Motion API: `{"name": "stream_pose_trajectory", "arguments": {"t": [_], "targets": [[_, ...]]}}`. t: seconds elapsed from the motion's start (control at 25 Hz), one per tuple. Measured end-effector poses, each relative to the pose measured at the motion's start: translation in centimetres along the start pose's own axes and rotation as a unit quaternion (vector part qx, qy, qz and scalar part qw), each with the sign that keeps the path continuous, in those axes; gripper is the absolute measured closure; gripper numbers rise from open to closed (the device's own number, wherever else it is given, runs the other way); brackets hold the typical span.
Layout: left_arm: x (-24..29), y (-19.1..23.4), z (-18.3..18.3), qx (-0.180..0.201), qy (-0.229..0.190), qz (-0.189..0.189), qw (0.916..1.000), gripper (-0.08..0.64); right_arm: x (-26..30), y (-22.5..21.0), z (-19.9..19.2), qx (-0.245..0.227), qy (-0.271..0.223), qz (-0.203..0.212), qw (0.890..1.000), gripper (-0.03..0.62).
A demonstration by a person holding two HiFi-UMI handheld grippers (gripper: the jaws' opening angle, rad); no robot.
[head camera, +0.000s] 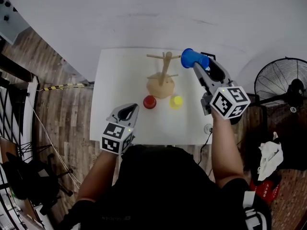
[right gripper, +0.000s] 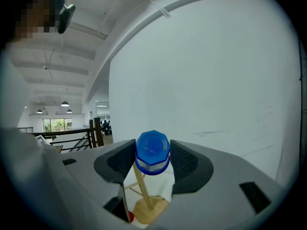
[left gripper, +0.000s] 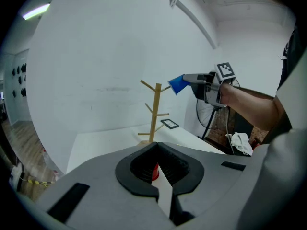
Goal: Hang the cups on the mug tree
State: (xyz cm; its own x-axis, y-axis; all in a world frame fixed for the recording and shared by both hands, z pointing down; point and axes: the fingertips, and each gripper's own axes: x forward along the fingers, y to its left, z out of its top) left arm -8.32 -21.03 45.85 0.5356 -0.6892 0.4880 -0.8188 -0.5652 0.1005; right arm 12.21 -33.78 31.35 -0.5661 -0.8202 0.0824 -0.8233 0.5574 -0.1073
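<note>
We pinch blue plastic cup (head camera: 194,58) in right tongs (right gripper: 152,163), long axis level, base toward us. Wooden mug tree (head camera: 164,68) just beside, leftward, near white surface (head camera: 120,80) far edge. Left tongs (head camera: 127,112) pressed together, empty.

In the right gripper view the blue cup (right gripper: 152,152) covers the top of the mug tree (right gripper: 141,185). The red cup (right gripper: 129,216) is only a tiny red bit behind the right hand-held gripper (right gripper: 152,148). The left gripper view shows just a sliver of that cup — the left hand-held gripper (left gripper: 157,144) hides the rest and most of the tree's base. Where the blue cup's handle sits cannot be told.
</note>
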Motion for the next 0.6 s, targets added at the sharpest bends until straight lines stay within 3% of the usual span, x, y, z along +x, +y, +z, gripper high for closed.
{"name": "stream_pose_trajectory", "arguments": {"t": [0.44, 0.6], "targets": [[-0.8, -0.6, -0.4, -0.004, 0.003, 0.011, 0.9999, 0.543, 3.7, -0.1, -2.3, 0.036, 0.04, 0.04, 0.998, 0.38], [-0.9, -0.8, -0.7, -0.003, 0.007, 0.012, 0.9999, 0.543, 4.0, 0.3, -2.9, 0.03, 0.049, 0.045, 0.997, 0.373]]}}
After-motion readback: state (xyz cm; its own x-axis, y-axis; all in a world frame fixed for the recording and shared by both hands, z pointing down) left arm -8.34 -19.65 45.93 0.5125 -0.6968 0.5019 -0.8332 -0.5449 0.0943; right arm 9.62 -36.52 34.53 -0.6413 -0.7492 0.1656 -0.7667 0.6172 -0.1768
